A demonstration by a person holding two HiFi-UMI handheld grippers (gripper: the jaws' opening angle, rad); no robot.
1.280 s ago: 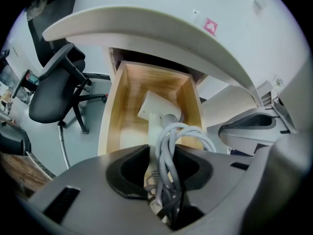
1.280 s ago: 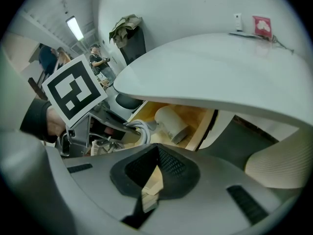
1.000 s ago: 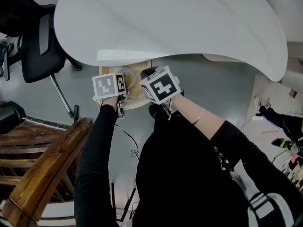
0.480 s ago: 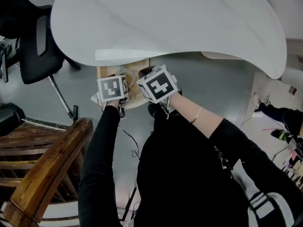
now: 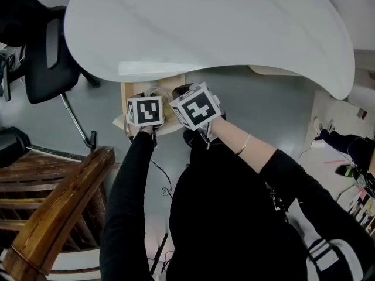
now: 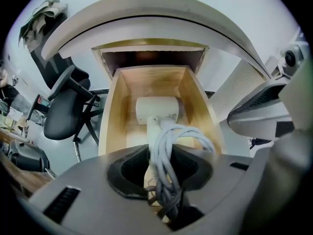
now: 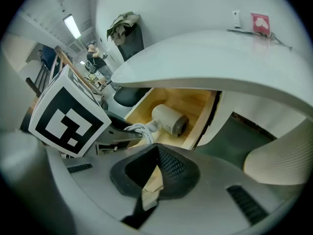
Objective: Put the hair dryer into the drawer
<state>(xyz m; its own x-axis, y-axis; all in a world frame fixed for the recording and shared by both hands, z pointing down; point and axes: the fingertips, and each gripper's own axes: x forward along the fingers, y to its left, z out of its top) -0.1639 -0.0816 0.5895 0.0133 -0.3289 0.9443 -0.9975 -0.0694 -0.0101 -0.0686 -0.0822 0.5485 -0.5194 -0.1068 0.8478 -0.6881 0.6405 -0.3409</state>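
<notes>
**Holding the cord, dryer down in the drawer**

Both my claws hover at the front of the open wooden drawer [image 6: 113, 116], which juts out from under the white curved worktop [image 6: 146, 13]. The hair dryer [image 6: 157, 109] lies on the drawer floor, its pale barrel toward the back and its handle pointing at me. My left claw [image 6: 164, 166] is clamped round the coiled cord [image 6: 168, 148] at the foot of that handle, with grey loops bulging up between the dark pads.

From the right gripper view the hair dryer [image 7: 168, 119] lies on its side inside the drawer [image 7: 204, 112], and the coiled cord [image 7: 139, 129] sits at the left claw's tip beside its marker cube. My right claw [image 7: 156, 154] looks clenched, its pads meeting at the tips. A sliver of pale wood shows below them, and I can't quite say whether it is pinched.

From the head view, left claw [image 5: 145, 111] and right claw [image 5: 196, 107] sit side by side over the drawer [image 5: 125, 92], just under the worktop [image 5: 205, 22] edge. A black chair [image 5: 50, 51] stands off to the left.
</notes>
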